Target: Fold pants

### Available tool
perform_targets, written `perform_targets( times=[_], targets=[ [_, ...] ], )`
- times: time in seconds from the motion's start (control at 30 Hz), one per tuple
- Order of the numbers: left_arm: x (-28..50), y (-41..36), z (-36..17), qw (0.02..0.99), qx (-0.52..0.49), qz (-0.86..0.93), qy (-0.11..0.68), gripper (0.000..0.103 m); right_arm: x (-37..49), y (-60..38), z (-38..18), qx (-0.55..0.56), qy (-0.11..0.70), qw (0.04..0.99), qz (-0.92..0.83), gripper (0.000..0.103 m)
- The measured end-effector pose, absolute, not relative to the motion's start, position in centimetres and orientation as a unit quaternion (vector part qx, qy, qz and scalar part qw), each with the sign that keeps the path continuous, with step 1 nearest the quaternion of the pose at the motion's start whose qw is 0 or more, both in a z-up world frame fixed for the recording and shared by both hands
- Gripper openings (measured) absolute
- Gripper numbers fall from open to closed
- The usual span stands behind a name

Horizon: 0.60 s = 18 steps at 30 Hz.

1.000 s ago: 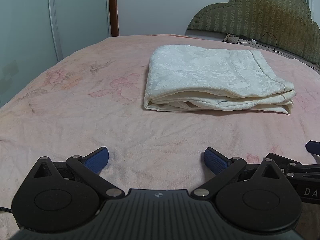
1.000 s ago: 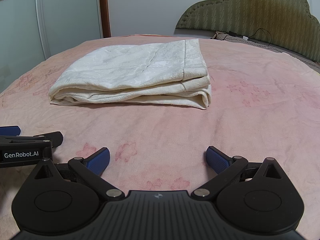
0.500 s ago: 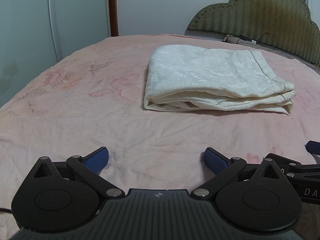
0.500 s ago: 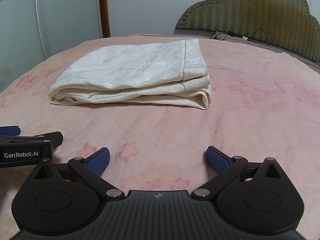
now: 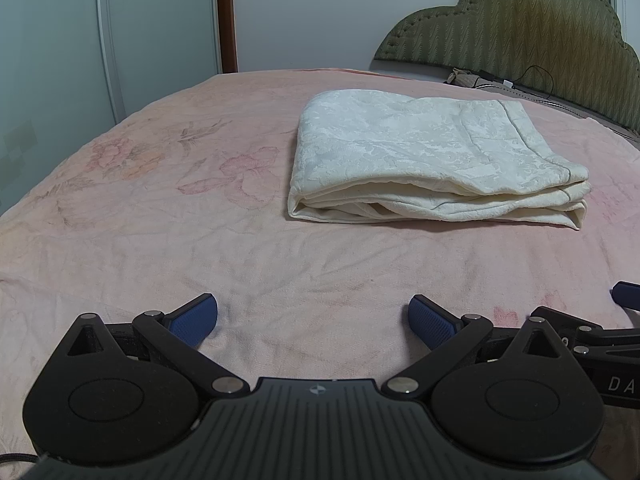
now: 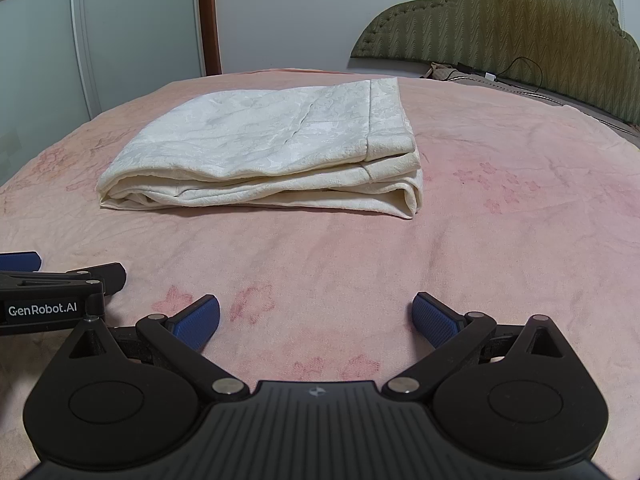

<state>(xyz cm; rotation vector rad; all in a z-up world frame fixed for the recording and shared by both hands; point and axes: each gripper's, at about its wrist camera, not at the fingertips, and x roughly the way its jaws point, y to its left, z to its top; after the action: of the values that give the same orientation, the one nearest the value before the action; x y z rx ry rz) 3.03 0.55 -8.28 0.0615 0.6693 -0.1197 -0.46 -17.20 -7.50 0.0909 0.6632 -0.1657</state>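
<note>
Pants (image 5: 424,160) lie folded on bed (image 5: 160,220); left tool (image 5: 314,320), right tool (image 6: 316,320) spread apart, empty.

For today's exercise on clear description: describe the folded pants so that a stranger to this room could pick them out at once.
Start at the green scalloped headboard and look down onto the pink flowered bedspread. Near its middle, ahead of both open grippers, lie the pants. They are the only cream item there, folded into a flat rectangular stack of layers with a faint woven pattern.

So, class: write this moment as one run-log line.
pants: folded, lying on bed | left tool: open, empty, short of pants | right tool: open, empty, short of pants
</note>
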Motion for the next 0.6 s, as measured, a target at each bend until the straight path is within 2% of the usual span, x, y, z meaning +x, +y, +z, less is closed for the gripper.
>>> perform_targets(
  times=[0.6],
  targets=[
    [2.91,0.52,-8.29,0.942,0.031,-0.058,0.328,0.103,-0.47,-17.20,-7.53,0.045,0.325,0.941,-0.081,0.103]
  ],
)
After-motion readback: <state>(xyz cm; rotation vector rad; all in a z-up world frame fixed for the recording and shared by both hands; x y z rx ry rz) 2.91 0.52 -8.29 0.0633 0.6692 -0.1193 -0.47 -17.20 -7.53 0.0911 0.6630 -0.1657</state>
